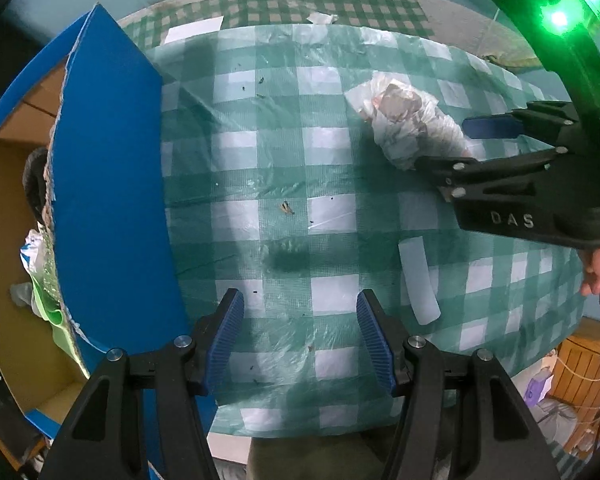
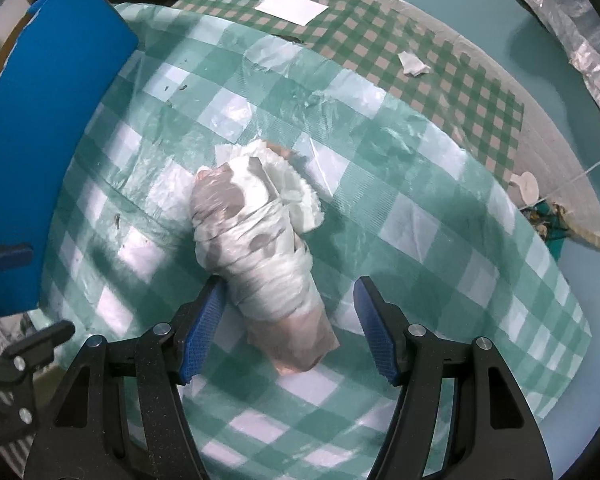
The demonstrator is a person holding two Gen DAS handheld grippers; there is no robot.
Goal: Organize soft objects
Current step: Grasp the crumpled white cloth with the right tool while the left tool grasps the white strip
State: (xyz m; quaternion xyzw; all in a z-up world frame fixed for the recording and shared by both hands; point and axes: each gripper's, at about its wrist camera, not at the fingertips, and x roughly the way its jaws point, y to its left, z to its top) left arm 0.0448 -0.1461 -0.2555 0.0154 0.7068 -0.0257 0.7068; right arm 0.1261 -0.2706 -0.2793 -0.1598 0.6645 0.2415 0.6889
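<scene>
Right wrist view: your right gripper (image 2: 288, 326) stands wide, its jaws either side of the wrapped soft bundle (image 2: 256, 240) on the bench (image 2: 440, 216), pads not pressing. Your left gripper (image 1: 300, 336) is wide and empty; blue box (image 1: 108, 184) at 9 o'clock.

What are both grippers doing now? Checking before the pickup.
Left gripper: open, empty.
Right gripper: open, straddling the wrapped bundle, not gripping.

Table (image 2: 440, 248) w/ checked cloth: wrapped bundle (image 2: 256, 248), blue box (image 1: 112, 184).
</scene>
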